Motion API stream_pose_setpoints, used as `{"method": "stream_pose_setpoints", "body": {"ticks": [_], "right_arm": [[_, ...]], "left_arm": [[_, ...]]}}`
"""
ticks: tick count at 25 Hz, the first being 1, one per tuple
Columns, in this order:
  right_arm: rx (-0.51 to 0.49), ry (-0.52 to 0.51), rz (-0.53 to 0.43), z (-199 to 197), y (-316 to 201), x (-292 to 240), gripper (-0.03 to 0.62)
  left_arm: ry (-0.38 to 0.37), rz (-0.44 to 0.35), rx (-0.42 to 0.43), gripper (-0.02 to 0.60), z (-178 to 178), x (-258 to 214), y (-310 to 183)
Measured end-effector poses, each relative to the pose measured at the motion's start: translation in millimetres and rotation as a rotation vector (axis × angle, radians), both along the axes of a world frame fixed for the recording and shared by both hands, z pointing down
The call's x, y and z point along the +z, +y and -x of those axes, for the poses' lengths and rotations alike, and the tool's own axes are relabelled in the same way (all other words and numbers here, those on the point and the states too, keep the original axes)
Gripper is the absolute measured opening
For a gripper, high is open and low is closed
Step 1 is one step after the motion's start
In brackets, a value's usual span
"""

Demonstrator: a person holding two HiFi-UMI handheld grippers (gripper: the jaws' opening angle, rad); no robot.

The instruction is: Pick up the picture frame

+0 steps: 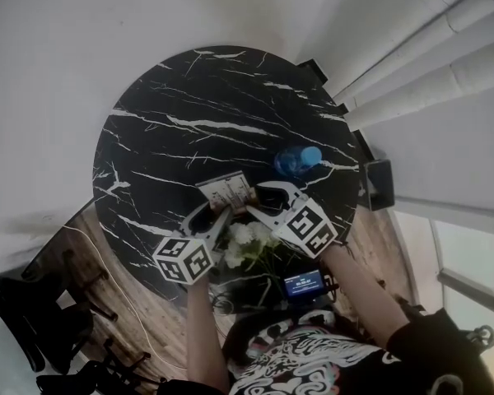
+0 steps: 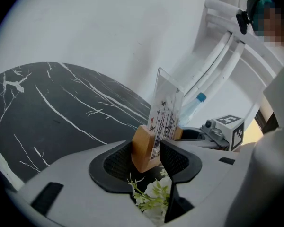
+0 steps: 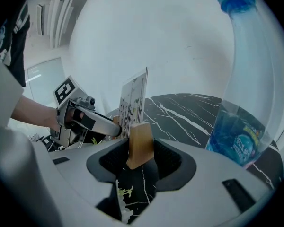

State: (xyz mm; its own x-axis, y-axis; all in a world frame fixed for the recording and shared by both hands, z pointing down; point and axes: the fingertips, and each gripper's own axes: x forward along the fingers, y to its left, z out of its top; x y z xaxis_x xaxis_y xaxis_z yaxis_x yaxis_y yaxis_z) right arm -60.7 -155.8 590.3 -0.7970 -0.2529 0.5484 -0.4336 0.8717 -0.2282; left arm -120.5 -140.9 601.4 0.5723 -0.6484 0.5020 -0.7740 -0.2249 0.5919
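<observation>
The picture frame (image 1: 225, 191) is a clear panel printed with small butterflies, standing in a wooden block at each end. It sits above the near edge of the round black marble table (image 1: 189, 113). My left gripper (image 1: 221, 212) closes on one wooden block (image 2: 144, 150), with the panel (image 2: 165, 110) rising tilted above the jaws. My right gripper (image 1: 253, 197) holds the other block (image 3: 141, 143) from the opposite end, its pads against both sides. In the right gripper view the panel (image 3: 132, 103) stands upright and the left gripper (image 3: 92, 122) is behind it.
A blue-capped water bottle (image 1: 296, 161) stands on the table just right of the frame, close beside my right gripper (image 3: 241, 103). White artificial flowers (image 1: 247, 239) lie under the grippers at the table edge. A small lit screen (image 1: 303, 284) is near the person's body. Dark chairs (image 1: 33, 319) stand at lower left.
</observation>
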Motion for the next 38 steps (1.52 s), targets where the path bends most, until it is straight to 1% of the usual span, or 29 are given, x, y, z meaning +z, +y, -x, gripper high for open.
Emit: {"method": "stream_pose_setpoints", "body": {"ticks": [6, 14, 21, 27, 32, 35, 38], "right_arm": [[0.016, -0.006, -0.020, -4, -2, -9, 0.167], [0.033, -0.035, -0.016, -4, 5, -28, 0.167], [0.054, -0.055, -0.023, -9, 13, -45, 0.167], [0.087, -0.076, -0.014, -14, 25, -59, 0.167], [0.095, -0.075, -0.007, -18, 33, -69, 0.167], [0.110, -0.081, 0.003, -21, 41, -78, 0.167], [0.132, -0.081, 0.019, -23, 50, -82, 0.167]], "left_arm": [[0.058, 0.006, -0.020, 0.190, -1, -9, 1], [0.137, 0.019, -0.067, 0.183, 3, -25, 8], [0.163, 0.011, -0.074, 0.178, -1, -43, 15], [0.185, 0.022, -0.080, 0.176, -5, -56, 25], [0.185, 0.024, -0.077, 0.173, -8, -67, 33], [0.200, 0.039, -0.087, 0.173, -10, -74, 41], [0.199, 0.059, -0.088, 0.173, -12, -78, 49]]}}
